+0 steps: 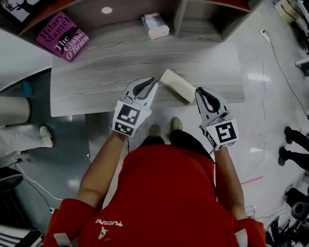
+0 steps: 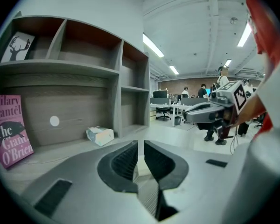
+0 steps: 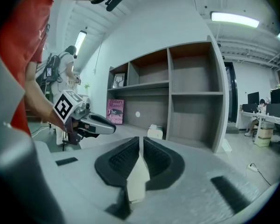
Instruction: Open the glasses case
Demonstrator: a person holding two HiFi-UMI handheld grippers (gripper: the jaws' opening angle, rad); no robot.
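The pink book (image 2: 8, 129) reads "Hilary Mantel, The Giant, O'Brien".

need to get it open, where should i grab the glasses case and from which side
Probably by its short ends. The glasses case lies flat and slanted near the front edge of the desk, long, narrow, so the left gripper suits its left end and the right gripper its nearer right end, both from the front. Both jaws are shut; open them first.
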